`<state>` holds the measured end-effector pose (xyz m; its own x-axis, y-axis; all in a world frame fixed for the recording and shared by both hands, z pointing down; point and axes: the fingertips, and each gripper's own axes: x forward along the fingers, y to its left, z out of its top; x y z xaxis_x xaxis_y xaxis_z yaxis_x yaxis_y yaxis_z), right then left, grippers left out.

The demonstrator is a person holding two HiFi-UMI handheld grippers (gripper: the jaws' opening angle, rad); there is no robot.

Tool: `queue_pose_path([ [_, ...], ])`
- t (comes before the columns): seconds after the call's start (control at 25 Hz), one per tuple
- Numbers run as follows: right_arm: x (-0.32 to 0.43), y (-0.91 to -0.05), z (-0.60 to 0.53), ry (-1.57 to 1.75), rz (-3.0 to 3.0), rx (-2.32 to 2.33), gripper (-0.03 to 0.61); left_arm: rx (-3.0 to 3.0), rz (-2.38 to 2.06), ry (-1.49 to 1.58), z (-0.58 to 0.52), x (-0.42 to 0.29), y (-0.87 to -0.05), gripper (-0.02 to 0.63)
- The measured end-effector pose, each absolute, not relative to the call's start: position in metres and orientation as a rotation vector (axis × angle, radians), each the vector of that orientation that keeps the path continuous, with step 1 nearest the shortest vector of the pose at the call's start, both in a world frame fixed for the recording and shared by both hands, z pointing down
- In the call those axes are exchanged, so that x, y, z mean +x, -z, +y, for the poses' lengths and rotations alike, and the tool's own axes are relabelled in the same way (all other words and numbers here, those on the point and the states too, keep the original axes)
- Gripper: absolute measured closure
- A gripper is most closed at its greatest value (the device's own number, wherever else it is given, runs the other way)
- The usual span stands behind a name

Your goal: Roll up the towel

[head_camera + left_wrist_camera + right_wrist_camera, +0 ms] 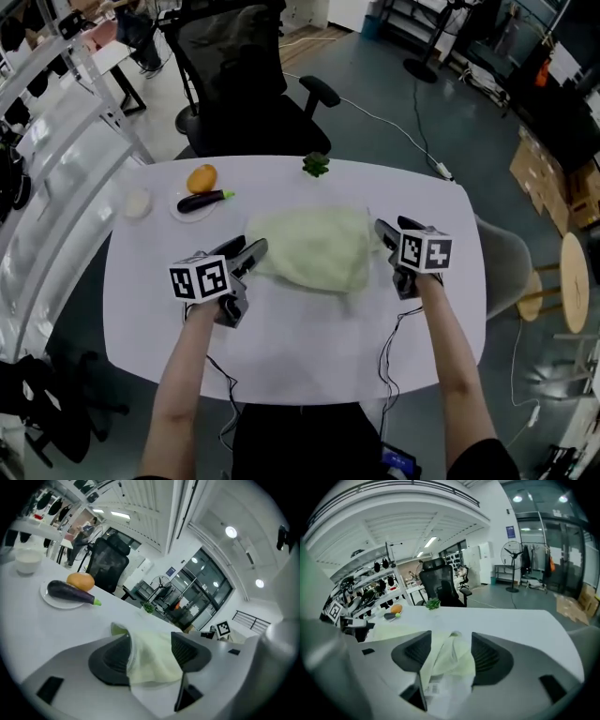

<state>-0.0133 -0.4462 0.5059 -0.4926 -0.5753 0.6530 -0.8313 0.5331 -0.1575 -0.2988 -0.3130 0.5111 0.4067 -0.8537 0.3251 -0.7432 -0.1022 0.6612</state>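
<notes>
Left gripper (251,251) and right gripper (384,231) stood open astride the towel (314,246), which lay bunched on the bench (309,352), seemingly not yet rolled.

A white oval counter (300,361) stands on a grey floor (403,103). Beyond the fingers (251,252), at the counter's far edge, is a black office chair (246,84). To the right of the fingers are a grey chair (502,262), a round wooden stool (572,281) and cardboard boxes (562,178). Round ceiling lights (230,531) shine above a glass wall (206,585). A standing fan (513,555) is far beyond the fingers.
</notes>
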Motion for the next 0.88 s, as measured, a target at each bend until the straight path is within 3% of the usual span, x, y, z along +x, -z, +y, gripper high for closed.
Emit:
queue_pose_path([
  [0.32, -0.002, -0.562, -0.322, -0.681, -2.175, 0.759, 0.299, 2.031, -1.273, -0.367, -0.252, -0.287, -0.567, 0.325],
  [0.4, -0.010, -0.581, -0.312, -0.695, -2.144, 0.727, 0.311, 2.028, -1.254, -0.474, -0.251, -0.279, -0.582, 0.371],
  [0.48, -0.022, -0.591, -0.311, -0.718, -2.132, 0.730, 0.363, 2.005, -1.271, -0.564, -0.255, -0.275, -0.593, 0.471],
  [0.52, -0.029, -0.591, -0.310, -0.720, -2.140, 0.734, 0.414, 1.997, -1.289, -0.600, -0.256, -0.276, -0.595, 0.549],
  [0.56, -0.035, -0.586, -0.311, -0.713, -2.159, 0.740, 0.501, 1.998, -1.303, -0.621, -0.258, -0.276, -0.593, 0.569],
  [0.6, -0.040, -0.578, -0.311, -0.702, -2.188, 0.747, 0.534, 2.008, -1.308, -0.615, -0.259, -0.277, -0.587, 0.572],
  [0.88, -0.037, -0.469, -0.311, -0.881, -2.454, 0.787, 0.535, 2.010, -1.298, -0.153, -0.261, -0.301, -0.480, 0.580],
])
